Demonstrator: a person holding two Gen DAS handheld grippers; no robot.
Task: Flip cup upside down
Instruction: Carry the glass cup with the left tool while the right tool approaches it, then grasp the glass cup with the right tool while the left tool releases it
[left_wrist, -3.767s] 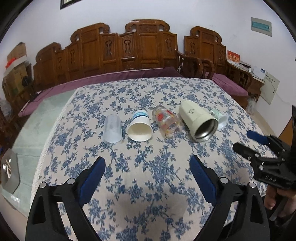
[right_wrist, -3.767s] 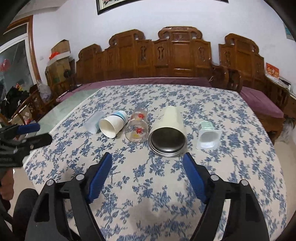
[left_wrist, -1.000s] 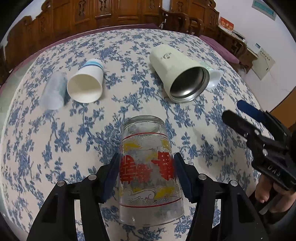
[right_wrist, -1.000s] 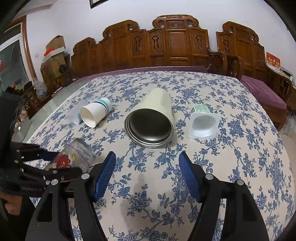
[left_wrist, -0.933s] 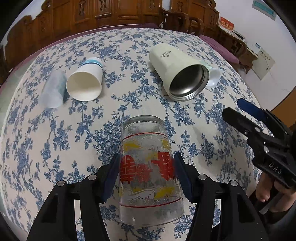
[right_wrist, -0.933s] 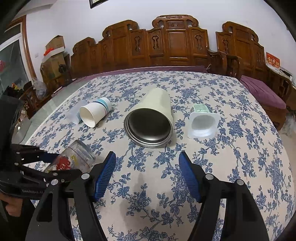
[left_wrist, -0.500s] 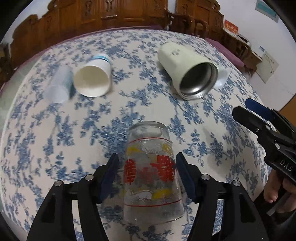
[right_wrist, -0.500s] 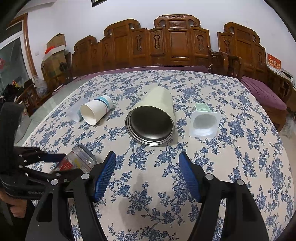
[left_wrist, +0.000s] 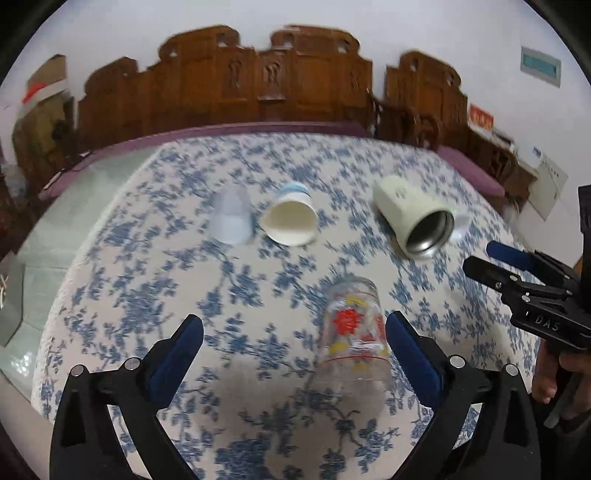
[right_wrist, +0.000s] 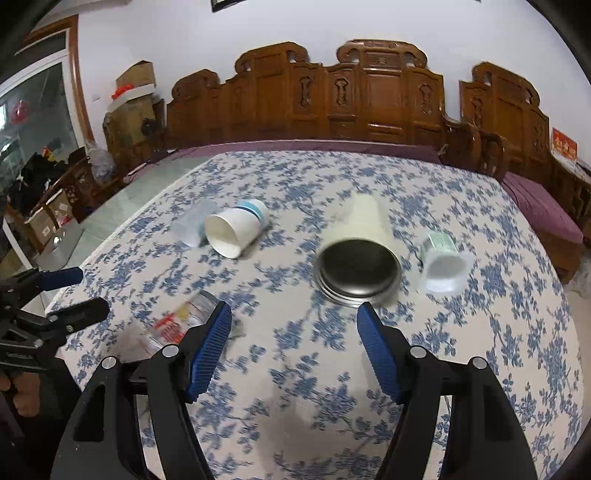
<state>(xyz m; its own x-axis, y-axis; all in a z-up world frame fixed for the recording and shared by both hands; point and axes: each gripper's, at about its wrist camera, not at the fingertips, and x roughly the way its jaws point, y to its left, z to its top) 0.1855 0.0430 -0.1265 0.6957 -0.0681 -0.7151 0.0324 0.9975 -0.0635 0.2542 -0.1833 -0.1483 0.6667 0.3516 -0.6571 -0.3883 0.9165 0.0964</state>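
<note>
A clear glass cup (left_wrist: 352, 330) with red and yellow print stands upside down on the flowered tablecloth (left_wrist: 147, 295), near the front edge. My left gripper (left_wrist: 295, 350) is open, its fingers wide apart, and the glass stands free just inside the right finger. In the right wrist view the glass (right_wrist: 177, 325) is blurred at lower left, partly behind my finger. My right gripper (right_wrist: 293, 339) is open and empty, in front of a cream metal tumbler (right_wrist: 356, 251) that lies on its side.
A paper cup (left_wrist: 290, 219), a translucent plastic cup (left_wrist: 231, 216), the cream tumbler (left_wrist: 415, 218) and a small white plastic cup (right_wrist: 441, 262) lie on their sides in a row mid-table. Carved wooden chairs (right_wrist: 369, 96) stand behind the table.
My left gripper has opened, let go of the glass and pulled back and tilted up; the glass now stands mouth down on the cloth. My right gripper has barely moved.
</note>
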